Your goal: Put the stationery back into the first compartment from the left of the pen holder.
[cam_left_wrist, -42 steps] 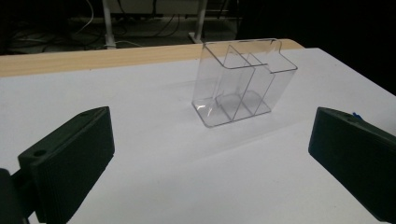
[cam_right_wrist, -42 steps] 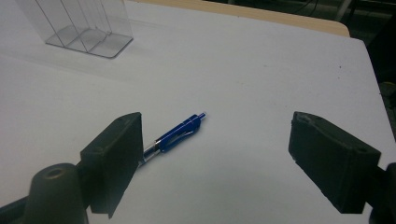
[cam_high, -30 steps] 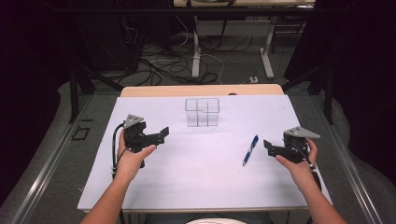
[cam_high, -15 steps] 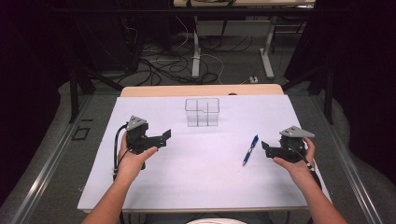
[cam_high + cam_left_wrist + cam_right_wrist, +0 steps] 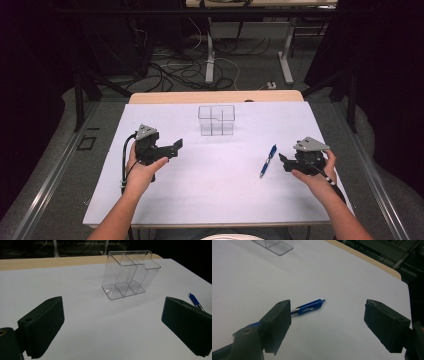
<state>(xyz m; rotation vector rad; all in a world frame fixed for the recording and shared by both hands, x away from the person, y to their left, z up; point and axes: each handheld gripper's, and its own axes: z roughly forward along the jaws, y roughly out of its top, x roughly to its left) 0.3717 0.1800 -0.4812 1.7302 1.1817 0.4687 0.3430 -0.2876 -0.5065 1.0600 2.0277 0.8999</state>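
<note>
From above, the white table carries a clear divided holder standing toward the far middle, and a blue pen lying flat to the right, angled from near left to far right. The left claw is held in a hand over the left part of the table, pointing right toward the middle, well apart from the holder. The right claw is held in the other hand at the right, pointing left, its tips just beside the pen but not on it.

In the left gripper view, the left claw stands released, its two black jaws wide apart with bare table between them. The clear holder stands upright beyond them, its inner walls splitting it into compartments, all without contents. The tip of the pen peeks past the right-hand jaw.

In the right gripper view, the right claw is released too, though its jaws have just been closing a little; nothing lies between them. The pen rests on the table, its near end hidden behind the left-hand jaw. A corner of the holder shows at the top edge.
</note>
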